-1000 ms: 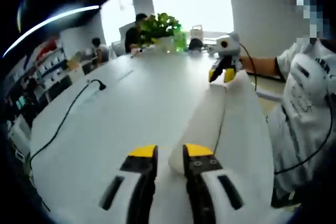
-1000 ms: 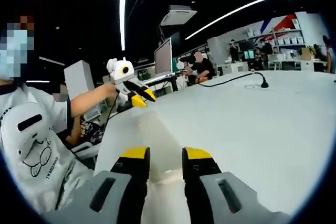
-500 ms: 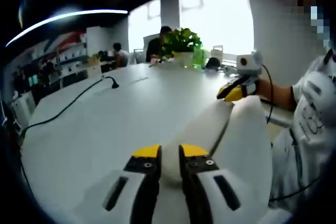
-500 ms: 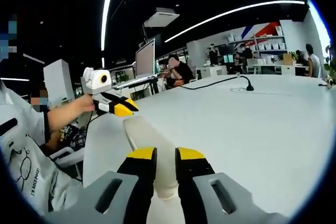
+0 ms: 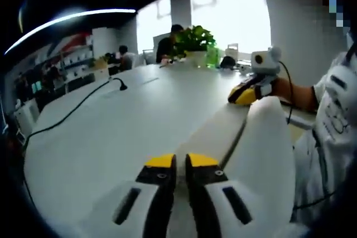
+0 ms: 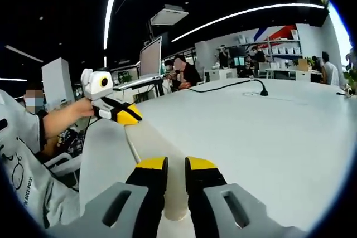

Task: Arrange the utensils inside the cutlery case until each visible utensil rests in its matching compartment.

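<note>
On table [image 5: 111, 132], one cutlery case [image 5: 262, 143], two hand-held grippers.

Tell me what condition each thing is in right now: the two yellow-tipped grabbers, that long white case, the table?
Left gripper: jaws nearly closed on one end of the case.
Right gripper: jaws nearly closed on the opposite end.
Cutlery case: long, white, a seam running lengthwise, gripped at both ends; whether it is lifted cannot be told.
Table: white, a black cable lying across it.
Utensils: no sign of them; case contents hidden.
</note>
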### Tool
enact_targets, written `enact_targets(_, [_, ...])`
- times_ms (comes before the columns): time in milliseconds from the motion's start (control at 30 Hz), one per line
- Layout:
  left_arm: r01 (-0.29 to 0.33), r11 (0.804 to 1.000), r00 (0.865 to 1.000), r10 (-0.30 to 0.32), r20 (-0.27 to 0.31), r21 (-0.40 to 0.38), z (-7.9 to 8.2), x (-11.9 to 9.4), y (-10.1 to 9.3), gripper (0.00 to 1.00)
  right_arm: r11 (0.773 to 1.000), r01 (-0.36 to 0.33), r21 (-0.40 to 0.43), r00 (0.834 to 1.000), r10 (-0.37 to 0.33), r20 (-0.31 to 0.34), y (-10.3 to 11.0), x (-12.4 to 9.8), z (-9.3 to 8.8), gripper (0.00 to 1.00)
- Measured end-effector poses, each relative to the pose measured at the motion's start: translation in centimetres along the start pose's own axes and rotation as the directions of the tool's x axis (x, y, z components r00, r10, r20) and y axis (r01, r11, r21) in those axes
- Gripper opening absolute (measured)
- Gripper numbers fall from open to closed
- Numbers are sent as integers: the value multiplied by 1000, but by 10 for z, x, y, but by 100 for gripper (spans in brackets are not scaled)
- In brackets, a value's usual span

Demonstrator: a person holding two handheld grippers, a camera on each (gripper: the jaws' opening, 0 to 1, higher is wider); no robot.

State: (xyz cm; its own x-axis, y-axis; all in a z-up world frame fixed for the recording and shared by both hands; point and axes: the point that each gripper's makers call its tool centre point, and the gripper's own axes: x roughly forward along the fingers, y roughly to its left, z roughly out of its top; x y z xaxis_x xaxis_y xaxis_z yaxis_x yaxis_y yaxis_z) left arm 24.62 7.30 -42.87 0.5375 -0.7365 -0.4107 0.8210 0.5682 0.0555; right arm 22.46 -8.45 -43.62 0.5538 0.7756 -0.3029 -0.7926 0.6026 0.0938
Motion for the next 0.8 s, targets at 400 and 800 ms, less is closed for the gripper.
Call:
enact_targets(400, [-35, 998, 999, 34, 37, 45, -4, 1, -2, 0, 996, 3, -85, 1000, -5, -23, 11, 7, 0, 0])
enact_targets(800, [-50, 986, 999, 48, 19, 157, 0, 3, -17, 3, 997, 26, -66, 1000, -25, 11, 13, 10, 1, 0])
